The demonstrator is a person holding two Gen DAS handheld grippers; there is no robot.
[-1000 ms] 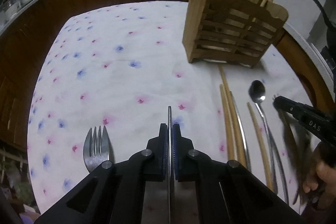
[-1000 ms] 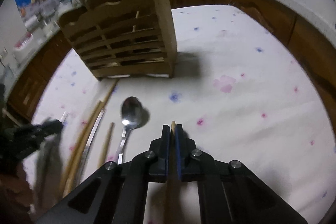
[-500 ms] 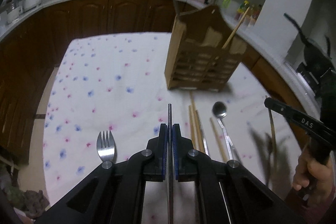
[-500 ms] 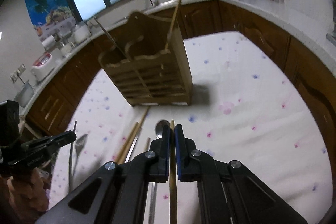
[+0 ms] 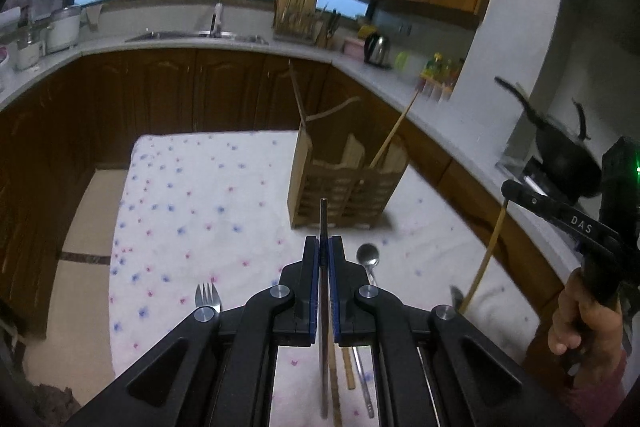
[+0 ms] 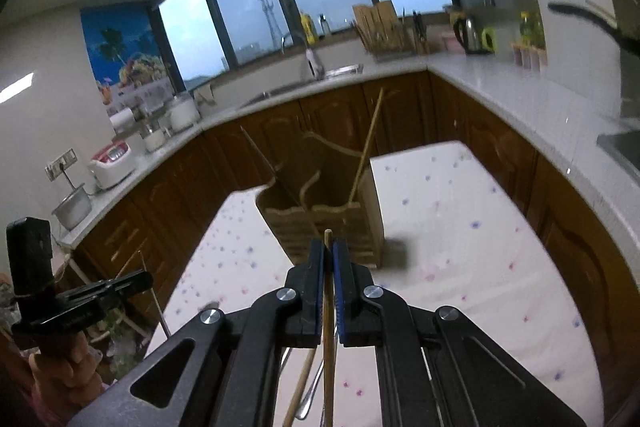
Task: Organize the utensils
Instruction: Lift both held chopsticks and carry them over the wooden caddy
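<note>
My left gripper (image 5: 324, 247) is shut on a thin dark metal utensil handle (image 5: 323, 223), held high above the table. My right gripper (image 6: 328, 251) is shut on a wooden chopstick (image 6: 328, 307); it also shows in the left wrist view (image 5: 486, 259). A slatted wooden utensil holder (image 5: 340, 187) stands on the flowered cloth ahead of both grippers, with one chopstick (image 6: 366, 147) leaning in it. A fork (image 5: 208, 297), a spoon (image 5: 368, 257) and more chopsticks (image 5: 348, 367) lie on the cloth below.
The table with the flowered cloth (image 5: 192, 207) is ringed by brown kitchen cabinets (image 5: 160, 91) and a white counter with a sink, kettle and knife block. A dark wok (image 5: 560, 147) sits at the right.
Both grippers have risen well above the table with their utensils, so the holder and loose cutlery now look smaller and farther below.
</note>
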